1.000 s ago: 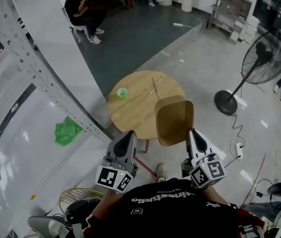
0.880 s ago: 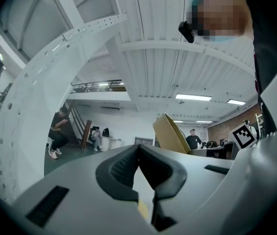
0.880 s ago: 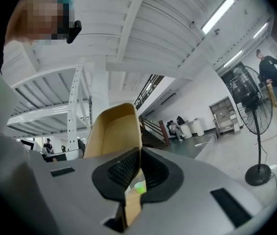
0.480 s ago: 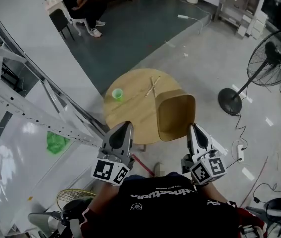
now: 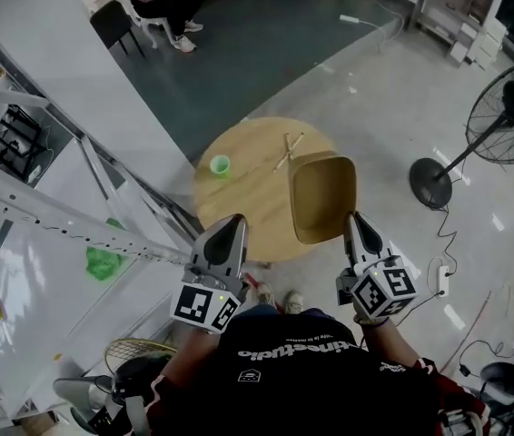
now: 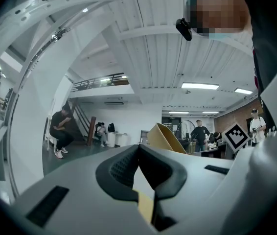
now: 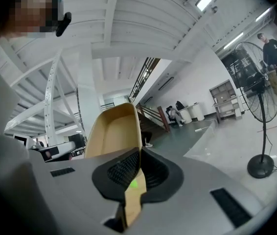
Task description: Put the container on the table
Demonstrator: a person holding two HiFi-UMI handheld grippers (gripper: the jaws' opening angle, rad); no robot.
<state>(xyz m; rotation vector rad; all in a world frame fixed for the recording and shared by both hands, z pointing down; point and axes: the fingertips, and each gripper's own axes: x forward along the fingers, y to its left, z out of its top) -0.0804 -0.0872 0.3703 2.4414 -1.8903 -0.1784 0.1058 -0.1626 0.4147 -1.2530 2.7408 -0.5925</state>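
The container (image 5: 323,196) is hanging in the air over the near right part of the round table (image 5: 239,203), tipped on its side so that its open mouth is facing up toward the head camera. It is not resting on the table yet. It is looking like a thin-walled, tan, tub-shaped shell: judged light and stiff, with a smooth surface that may be slipping under a narrow pinch. The rim is the natural place to be taking hold, and a one-sided grip there is leaving the body free to be swinging or twisting as it goes down.

The right tongs (image 5: 359,228) are clamping the near wall of the container at its rim; the right gripper view is showing the tan wall running between the two pads, with the jaws nearly together on it.

The left tongs (image 5: 232,228) are sitting with their jaws together and carrying nothing; they are hovering over the near left edge of the table, well apart from the container.

On the table, a small green cup (image 5: 221,163) is standing to the left and a pair of thin sticks (image 5: 287,151) is lying near the far side, just beyond the container. Judged remaining: lowering and releasing.
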